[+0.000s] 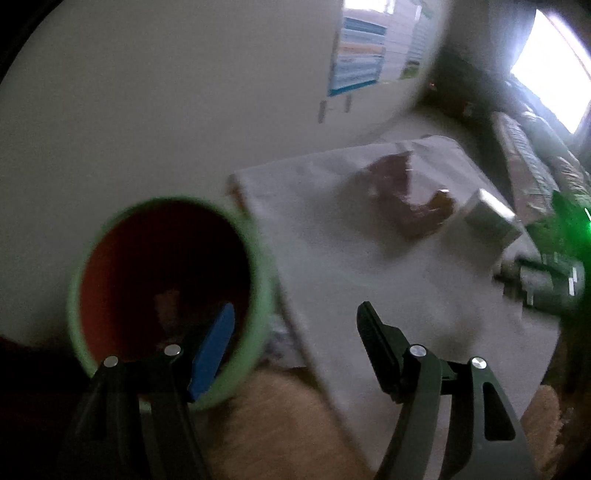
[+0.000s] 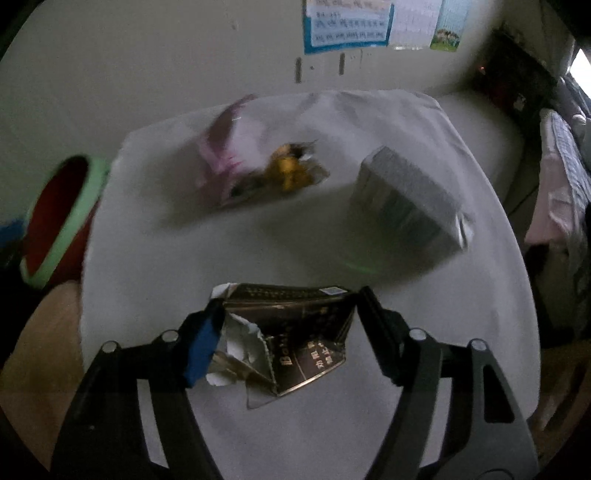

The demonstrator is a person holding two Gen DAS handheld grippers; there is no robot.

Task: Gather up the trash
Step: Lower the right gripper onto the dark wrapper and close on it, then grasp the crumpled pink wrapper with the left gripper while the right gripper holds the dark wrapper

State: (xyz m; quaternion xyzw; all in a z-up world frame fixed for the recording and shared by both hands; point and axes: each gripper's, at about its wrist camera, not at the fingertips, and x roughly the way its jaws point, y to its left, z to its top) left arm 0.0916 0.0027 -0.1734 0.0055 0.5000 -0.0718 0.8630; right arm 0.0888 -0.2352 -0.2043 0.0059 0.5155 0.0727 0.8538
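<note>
A torn dark carton with gold print sits between the fingers of my right gripper, just above the white tablecloth. Both pads press on its sides, and it stays sharp while the table behind it blurs. Further back lie a pink wrapper and a yellow wrapper. The green-rimmed bin with a red inside stands off the table's left edge. My left gripper is open and empty; its blue-padded finger hangs over the bin. The pink wrapper lies far ahead.
A grey rectangular box lies on the cloth at the right, also seen as the grey box. A wall with posters runs behind the table. Wooden floor shows below the bin. Clutter and a bright window fill the right.
</note>
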